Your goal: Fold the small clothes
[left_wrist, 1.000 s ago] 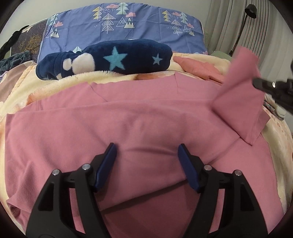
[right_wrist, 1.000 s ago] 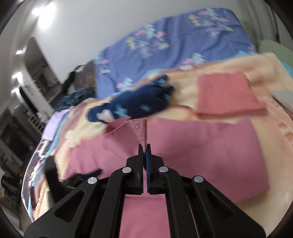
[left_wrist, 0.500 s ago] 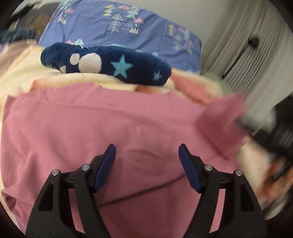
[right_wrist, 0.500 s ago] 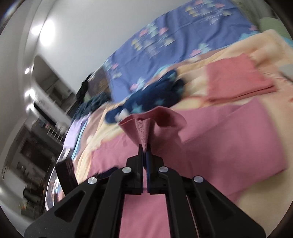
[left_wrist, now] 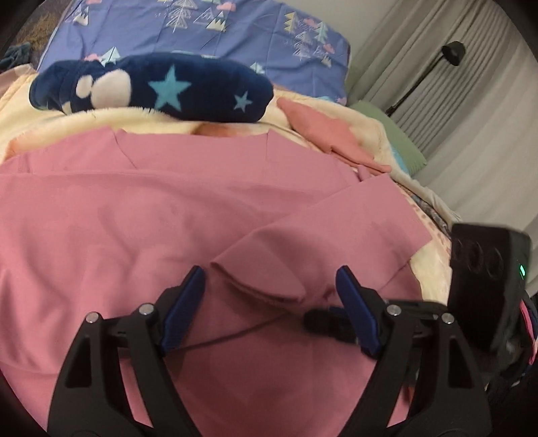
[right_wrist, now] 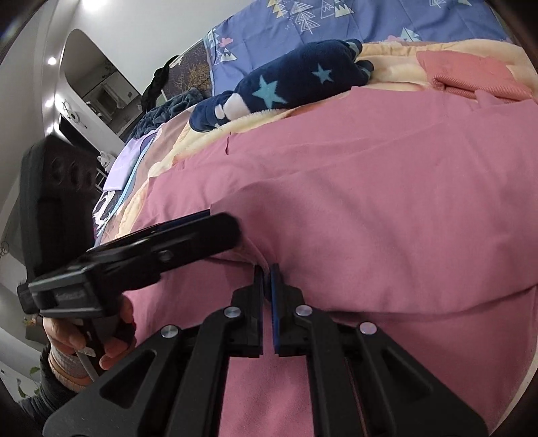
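We see the pink shirt (left_wrist: pixel 141 215) spread flat over a cream blanket (left_wrist: pixel 50 124) on the bed, and we take this shirt as our landmark. Its right sleeve (left_wrist: pixel 322 235) is folded inward and lies across the shirt's body, with the cuff end pointing toward the middle.

The left hand-held gripper (left_wrist: pixel 269 302) hovers over the near part of the shirt with its blue-padded fingers (left_wrist: pixel 183 302) spread wide, holding nothing; the sleeve's cuff sits between them but below. The right hand-held gripper (right_wrist: pixel 266 285) is nearly closed, its jaws pinching a small ridge of the shirt's fabric at the sleeve edge. In the right wrist view the left hand-held gripper (right_wrist: pixel 201 232) reaches in from the side, just beside the right one, gripped by the person's left hand (right_wrist: pixel 84 339).

Beyond the shirt's collar edge lies a navy plush garment with stars (left_wrist: pixel 151 89), resting on the blanket. Farther back from the shirt is a blue patterned pillow (left_wrist: pixel 201 30). Off the shirt's right shoulder lies a folded salmon-pink cloth (left_wrist: pixel 329 134), touching the blanket and near the sleeve.
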A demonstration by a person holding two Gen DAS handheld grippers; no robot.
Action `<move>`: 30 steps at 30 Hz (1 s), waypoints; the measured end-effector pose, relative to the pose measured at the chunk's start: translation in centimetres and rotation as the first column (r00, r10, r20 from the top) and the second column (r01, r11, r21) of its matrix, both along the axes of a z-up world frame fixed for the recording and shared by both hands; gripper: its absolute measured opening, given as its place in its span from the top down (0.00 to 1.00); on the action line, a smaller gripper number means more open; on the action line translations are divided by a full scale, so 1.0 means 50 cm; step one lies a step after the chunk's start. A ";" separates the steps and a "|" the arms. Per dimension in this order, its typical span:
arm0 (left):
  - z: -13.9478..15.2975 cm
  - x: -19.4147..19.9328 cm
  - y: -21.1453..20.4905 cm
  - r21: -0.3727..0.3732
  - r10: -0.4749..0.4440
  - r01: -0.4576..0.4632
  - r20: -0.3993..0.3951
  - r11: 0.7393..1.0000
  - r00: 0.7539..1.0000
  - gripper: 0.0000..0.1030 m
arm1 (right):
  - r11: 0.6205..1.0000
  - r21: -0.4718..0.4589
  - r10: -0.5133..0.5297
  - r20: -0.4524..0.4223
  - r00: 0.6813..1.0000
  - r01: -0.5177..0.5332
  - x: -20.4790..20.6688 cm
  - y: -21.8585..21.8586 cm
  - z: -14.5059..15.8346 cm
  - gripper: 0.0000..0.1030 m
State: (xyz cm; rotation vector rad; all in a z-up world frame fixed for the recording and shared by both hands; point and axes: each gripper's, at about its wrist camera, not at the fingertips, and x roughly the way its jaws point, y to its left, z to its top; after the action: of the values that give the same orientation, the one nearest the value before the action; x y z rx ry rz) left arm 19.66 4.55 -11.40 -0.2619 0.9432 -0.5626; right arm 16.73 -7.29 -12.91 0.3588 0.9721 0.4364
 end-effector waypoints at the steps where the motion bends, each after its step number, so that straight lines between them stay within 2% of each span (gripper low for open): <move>1: -0.002 0.006 -0.001 -0.015 0.008 -0.008 -0.010 1.000 1.000 0.21 | 1.000 0.001 0.004 0.005 1.000 -0.004 0.000 0.000 -0.003 0.95; 2: -0.003 0.011 0.001 -0.033 0.017 -0.017 -0.020 0.999 1.000 0.21 | 1.000 0.003 0.008 0.010 1.000 -0.008 -0.002 0.001 -0.005 0.95; 3: -0.003 0.017 0.001 -0.054 0.027 -0.028 -0.027 0.998 0.999 0.33 | 1.000 0.006 0.007 0.011 1.000 -0.007 -0.001 -0.002 -0.011 0.95; 4: -0.004 0.023 0.000 -0.064 0.024 -0.026 -0.028 0.998 0.999 0.53 | 1.000 0.013 0.007 0.012 1.000 -0.007 -0.005 -0.006 -0.013 0.95; 5: -0.006 0.033 -0.006 -0.077 0.004 -0.008 -0.046 0.997 0.999 0.96 | 1.000 0.024 0.005 0.013 1.000 -0.006 -0.005 -0.009 -0.016 0.95; 6: -0.004 0.038 -0.009 -0.091 0.001 -0.007 -0.063 0.996 0.998 0.98 | 0.999 0.032 0.005 0.014 1.000 -0.005 -0.005 -0.010 -0.017 0.95; 9: 0.063 0.032 -0.028 -0.069 -0.007 0.010 0.041 0.998 0.999 0.98 | 0.999 0.053 0.001 0.025 1.000 -0.002 -0.009 -0.017 -0.008 0.95; 13: 0.220 0.016 -0.014 -0.100 -0.010 0.031 0.208 0.994 0.978 0.98 | 1.000 0.025 0.005 0.138 0.990 -0.009 -0.030 -0.041 0.050 0.95; 16: 0.309 0.003 0.029 -0.091 0.034 -0.006 0.307 0.996 0.951 0.98 | 0.989 -0.088 -0.105 0.173 0.979 0.122 -0.029 -0.081 0.065 0.95; 18: 0.338 -0.002 0.066 -0.062 0.078 -0.060 0.342 0.996 0.936 0.98 | 0.949 -0.130 -0.268 0.142 0.953 0.286 -0.019 -0.139 0.044 0.95; 19: 0.342 -0.004 0.095 -0.052 0.103 -0.091 0.338 0.994 0.936 0.98 | 0.911 -0.171 -0.362 0.102 0.927 0.375 -0.014 -0.174 0.023 0.95; 22: 0.318 0.000 0.169 -0.024 0.179 -0.179 0.297 0.983 0.938 0.98 | 0.918 -0.019 -0.395 -0.002 0.919 0.395 -0.014 -0.227 -0.011 0.98; 25: 0.285 0.005 0.216 -0.046 0.220 -0.215 0.237 0.975 0.946 0.98 | 0.919 -0.058 -0.389 0.029 0.921 0.390 -0.015 -0.214 0.000 0.98; 26: 0.278 0.002 0.226 -0.041 0.222 -0.219 0.231 0.975 0.947 0.98 | 0.918 -0.080 -0.385 0.060 0.921 0.389 -0.019 -0.204 0.010 0.97; 28: 0.262 0.003 0.232 -0.006 0.223 -0.228 0.229 0.974 0.948 0.98 | 0.939 -0.081 -0.326 0.095 0.941 0.333 -0.023 -0.181 0.024 0.94; 30: 0.245 0.004 0.241 0.019 0.232 -0.242 0.221 0.970 0.947 0.98 | 0.949 -0.098 -0.290 0.093 0.953 0.298 -0.020 -0.168 0.023 0.94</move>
State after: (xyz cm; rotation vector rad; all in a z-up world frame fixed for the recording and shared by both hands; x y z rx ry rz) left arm 19.88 16.61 0.83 -0.2629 0.6994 -0.3394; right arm 15.71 -15.67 -11.76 0.3764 0.8462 0.1223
